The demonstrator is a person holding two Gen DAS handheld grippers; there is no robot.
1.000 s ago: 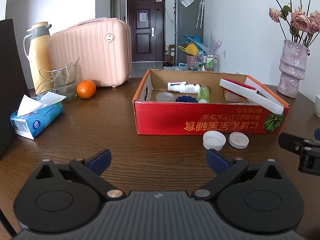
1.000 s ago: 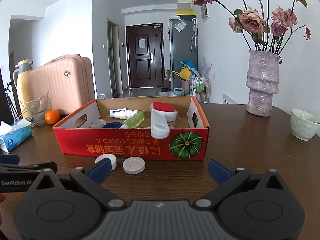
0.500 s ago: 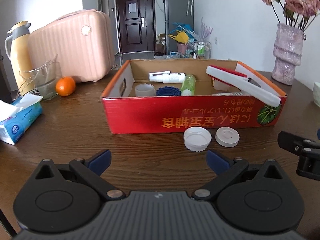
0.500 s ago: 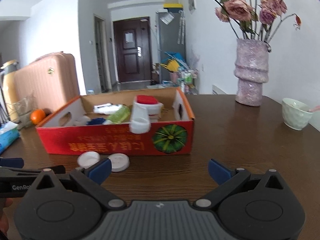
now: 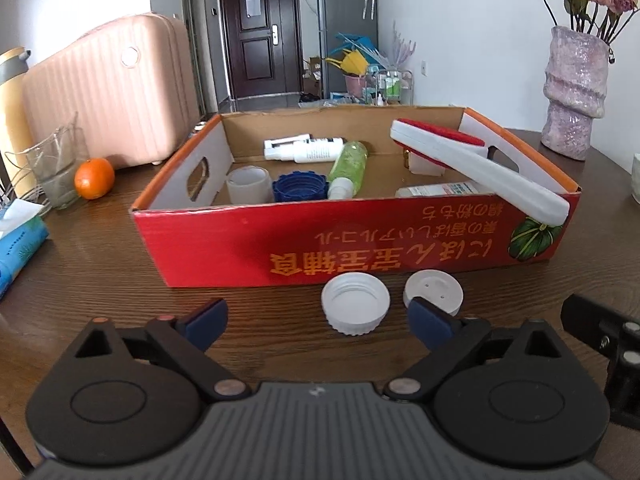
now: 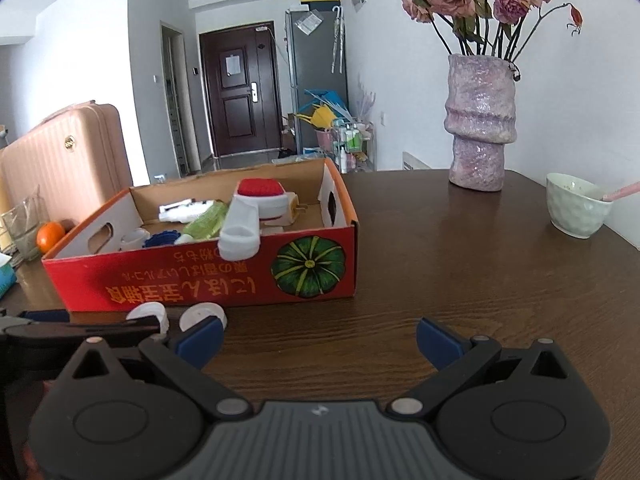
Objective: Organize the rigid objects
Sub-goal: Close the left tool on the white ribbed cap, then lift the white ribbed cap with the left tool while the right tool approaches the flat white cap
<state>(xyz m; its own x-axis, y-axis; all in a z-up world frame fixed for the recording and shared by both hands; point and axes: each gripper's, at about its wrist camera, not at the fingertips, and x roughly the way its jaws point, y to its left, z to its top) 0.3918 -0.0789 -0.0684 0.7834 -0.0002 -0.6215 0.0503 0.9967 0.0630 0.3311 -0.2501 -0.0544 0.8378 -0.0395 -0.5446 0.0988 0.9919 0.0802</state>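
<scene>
Left wrist: our left gripper [image 5: 318,322] is spread wide, empty, low over the counter [image 5: 100,272]; the ribbed cap [image 5: 355,303] lies between its fingers, flat lid [image 5: 434,294] just beside the right one, both before the red box [image 5: 352,240]. Right wrist: our right gripper [image 6: 318,340] is also released and empty, box [image 6: 200,276] ahead-left, bowl [image 6: 578,210] far right.

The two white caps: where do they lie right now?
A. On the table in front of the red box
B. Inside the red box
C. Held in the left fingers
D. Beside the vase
A: both white caps rest on the bare table just before the red box.
</scene>
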